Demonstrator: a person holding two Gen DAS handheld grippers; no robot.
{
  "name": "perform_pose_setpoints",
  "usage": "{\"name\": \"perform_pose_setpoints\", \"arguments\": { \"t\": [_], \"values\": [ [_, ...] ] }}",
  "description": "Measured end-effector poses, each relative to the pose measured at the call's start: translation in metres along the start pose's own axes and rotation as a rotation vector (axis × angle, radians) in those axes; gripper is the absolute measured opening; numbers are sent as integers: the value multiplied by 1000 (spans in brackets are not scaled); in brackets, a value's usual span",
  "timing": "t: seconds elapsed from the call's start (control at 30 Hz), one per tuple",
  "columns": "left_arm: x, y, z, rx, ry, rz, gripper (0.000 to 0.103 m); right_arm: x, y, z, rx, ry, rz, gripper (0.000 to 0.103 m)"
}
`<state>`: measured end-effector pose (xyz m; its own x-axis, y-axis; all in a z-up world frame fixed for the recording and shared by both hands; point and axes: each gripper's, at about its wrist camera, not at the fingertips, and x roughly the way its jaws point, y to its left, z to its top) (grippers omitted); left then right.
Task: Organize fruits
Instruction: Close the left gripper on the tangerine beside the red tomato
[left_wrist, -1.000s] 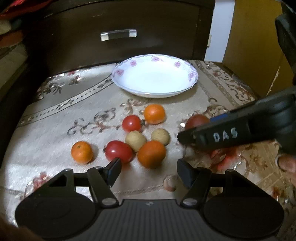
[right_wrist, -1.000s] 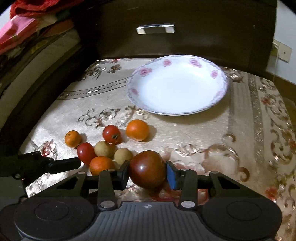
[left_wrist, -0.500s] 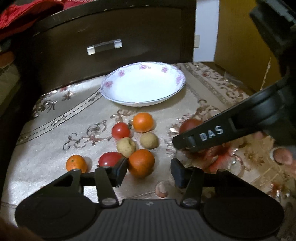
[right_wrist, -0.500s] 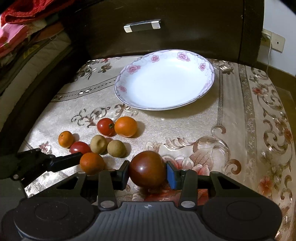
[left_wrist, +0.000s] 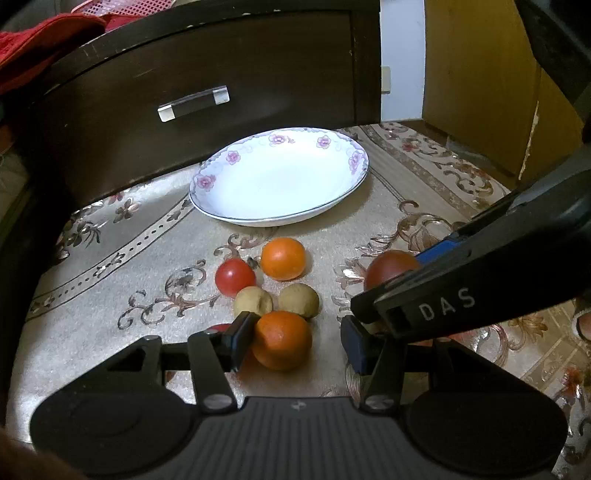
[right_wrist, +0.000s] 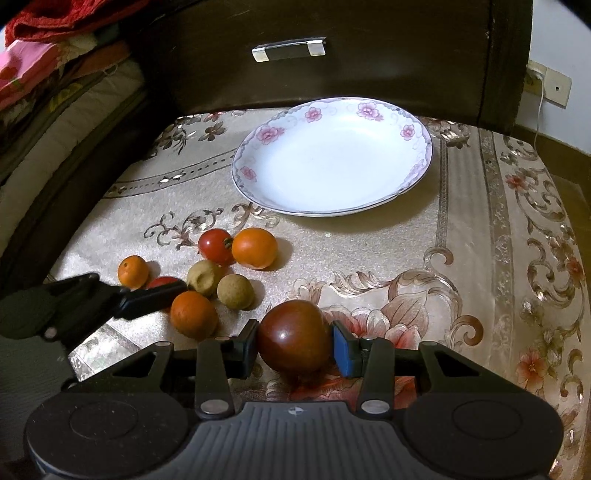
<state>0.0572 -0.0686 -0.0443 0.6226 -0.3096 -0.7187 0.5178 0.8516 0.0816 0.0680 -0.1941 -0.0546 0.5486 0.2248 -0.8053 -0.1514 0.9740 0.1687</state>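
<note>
While your right gripper (right_wrist: 294, 345) keeps its two pads pressed on either side of the dark red tomato (right_wrist: 294, 336), much as it did a second ago, the real change is on your left: the left gripper (left_wrist: 293, 341) has come forward and down, so that the nearest orange (left_wrist: 282, 339), which lay ahead of the fingertips a second ago, now sits between them. Its fingers are spread apart; the left pad looks to be touching or just beside the orange's skin, while the right pad stands clear of it with a gap showing, so nothing is gripped on that side yet. To my eye this means you are one squeeze away from a second fruit in hand. The flowered plate (right_wrist: 334, 155) at the far side of the patterned cloth (right_wrist: 461, 236) holds no fruit, so I judge the sorting to be barely begun. The loose fruit lies in a cluster near the left gripper: a small red tomato (left_wrist: 235, 276) touching a second orange (left_wrist: 283, 258), two tan round fruits (left_wrist: 298, 300) side by side just beyond the one you are framing, and a small orange (right_wrist: 133, 271) off to the far left in the right wrist view. The only writing you can read is "DAS" in pale letters on the side of the right gripper's finger in the left wrist view; the fruit and plate carry no labels.
</note>
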Motion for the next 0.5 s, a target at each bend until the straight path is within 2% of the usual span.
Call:
{"name": "perform_pose_setpoints", "arguments": {
  "t": [0.17,0.27,0.37,0.5],
  "values": [
    [-10,-6,-8,44,23,7,56,0,-5,1,17,3,-2,38],
    [-17,-9,-9,46,19,-18,56,-1,-6,0,23,4,-5,38],
    [-7,-10,-7,61,27,5,57,-2,-7,0,28,7,-1,38],
    [6,-3,0,16,20,-14,57,-2,-6,-1,23,6,-7,38]
  ]
}}
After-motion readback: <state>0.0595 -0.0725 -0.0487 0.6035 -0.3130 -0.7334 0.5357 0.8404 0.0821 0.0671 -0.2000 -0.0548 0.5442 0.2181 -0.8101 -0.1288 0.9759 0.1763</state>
